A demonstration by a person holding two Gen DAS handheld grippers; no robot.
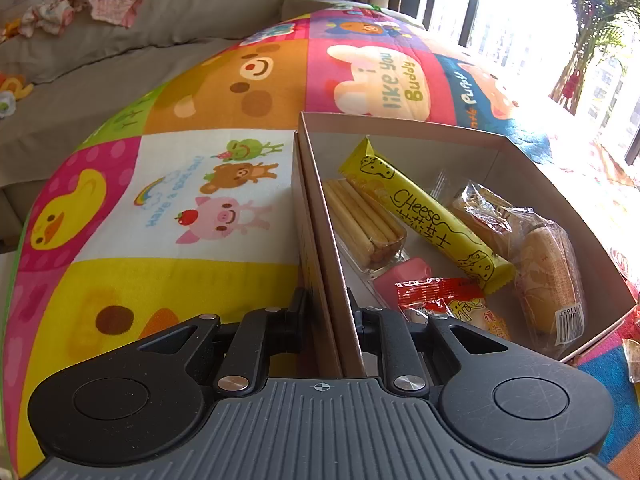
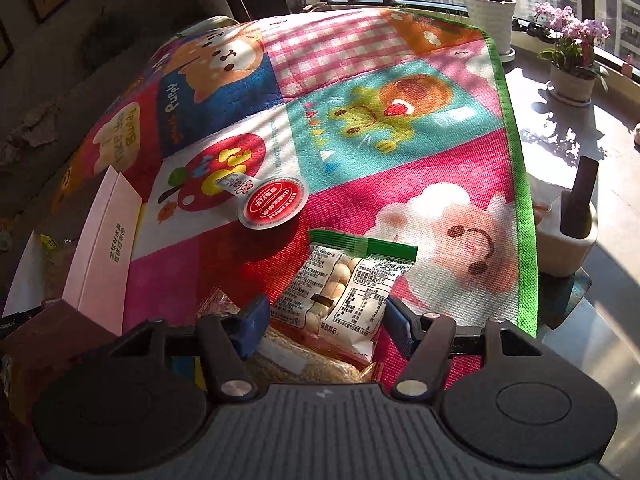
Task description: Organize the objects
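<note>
A cardboard box (image 1: 552,184) lies on a colourful cartoon mat (image 1: 200,184). It holds a yellow cheese snack bar (image 1: 424,212), a biscuit stick pack (image 1: 364,220), a wrapped bread roll (image 1: 548,276), a red snack packet (image 1: 444,300) and a pink item (image 1: 400,280). My left gripper (image 1: 326,300) is shut on the box's near wall (image 1: 320,216). In the right wrist view, my right gripper (image 2: 324,316) is open around a white, green-topped snack bag (image 2: 340,280) lying on the mat (image 2: 400,184). More snack packets (image 2: 312,364) lie under it.
A round red-and-white lid (image 2: 274,202) lies on the mat beyond the bag. A white box flap (image 2: 104,240) stands at the left. Plant pots (image 2: 490,12) and a white holder (image 2: 568,240) stand on the sill at the right. A grey sofa (image 1: 120,60) with clothes lies behind.
</note>
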